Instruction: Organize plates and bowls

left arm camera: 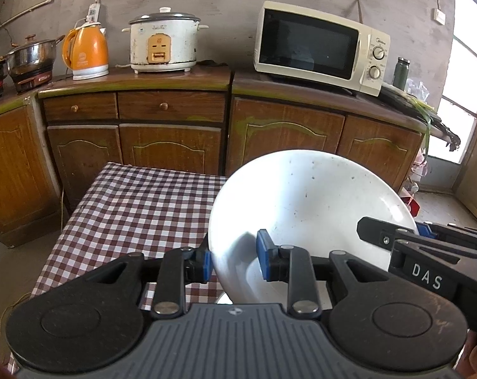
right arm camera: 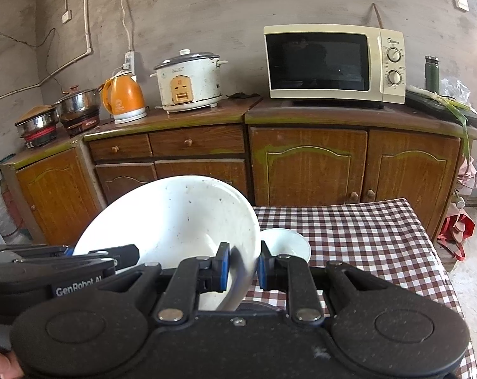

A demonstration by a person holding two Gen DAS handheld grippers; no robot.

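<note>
Plate (left arm camera: 304,208): round, white, glossy, speckled; my left gripper (left arm camera: 233,260) and right gripper (right arm camera: 243,268) pinch opposite rims above the checked tablecloth (left arm camera: 137,208); small white bowl (right arm camera: 285,246) beside.

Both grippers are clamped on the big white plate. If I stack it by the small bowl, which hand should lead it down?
Probably right. The right gripper pinches the white plate rim nearest the small white bowl; the left gripper clamps the opposite rim, with no bowl in its view.
</note>
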